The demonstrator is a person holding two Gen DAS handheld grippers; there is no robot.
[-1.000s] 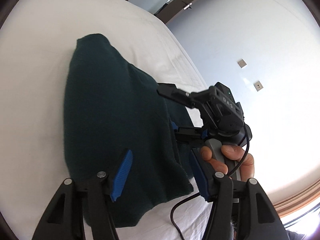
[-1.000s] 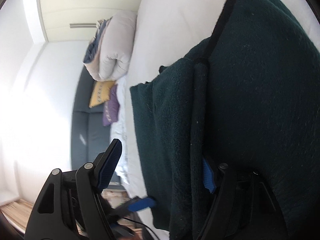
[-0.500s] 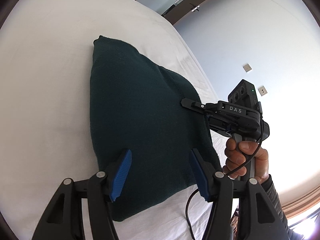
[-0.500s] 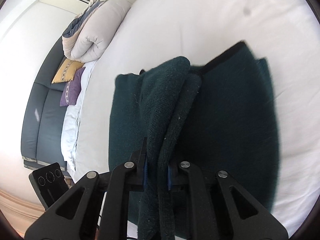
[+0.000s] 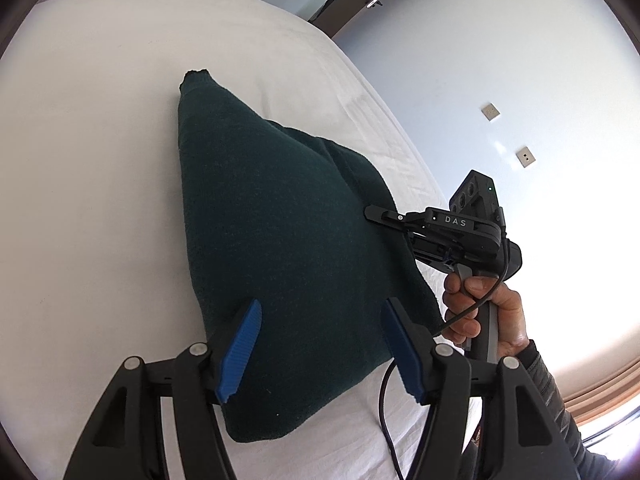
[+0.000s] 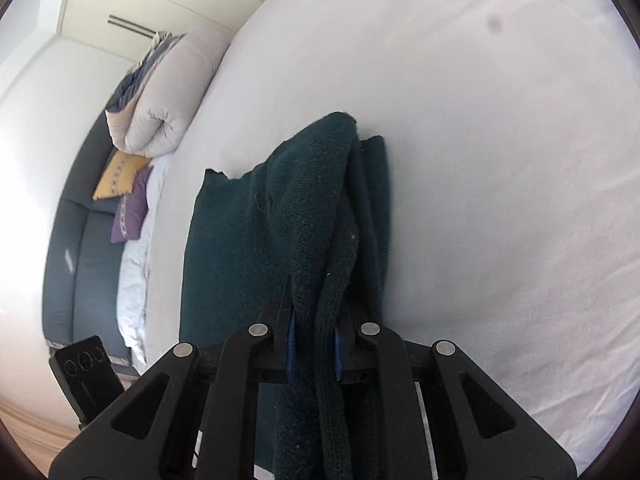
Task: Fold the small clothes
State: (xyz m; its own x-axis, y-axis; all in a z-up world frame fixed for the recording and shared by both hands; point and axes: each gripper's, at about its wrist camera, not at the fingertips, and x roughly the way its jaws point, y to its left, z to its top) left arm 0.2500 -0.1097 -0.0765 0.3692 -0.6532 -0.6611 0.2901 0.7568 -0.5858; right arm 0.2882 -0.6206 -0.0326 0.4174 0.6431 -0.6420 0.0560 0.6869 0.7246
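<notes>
A dark green knitted garment [image 5: 288, 248] lies on the white bed [image 5: 92, 168], folded into a thick bundle with one pointed corner toward the far side of the mattress. The left gripper [image 5: 320, 348] hangs over the near part of the garment. Its jaws are opening, the blue pads [image 5: 240, 354] stand wide apart above the cloth, and they do not press on it.

The right gripper [image 6: 314, 340] is pressed together on a bunched edge of the same garment, and the fabric rises between its two fingers in a tall fold. In the left wrist view this gripper comes in from the right side, and its black tip rests against the right edge of the garment. A hand [image 5: 484, 312] holds its handle, and a black cable [image 5: 384, 396] hangs down from it over the sheet.

In the right wrist view, a rolled white duvet [image 6: 160, 92] lies at the far end of the bed. Beside the bed stands a dark grey sofa [image 6: 76, 256] with a yellow cushion [image 6: 118, 174] and a purple cushion [image 6: 132, 212] on it.
</notes>
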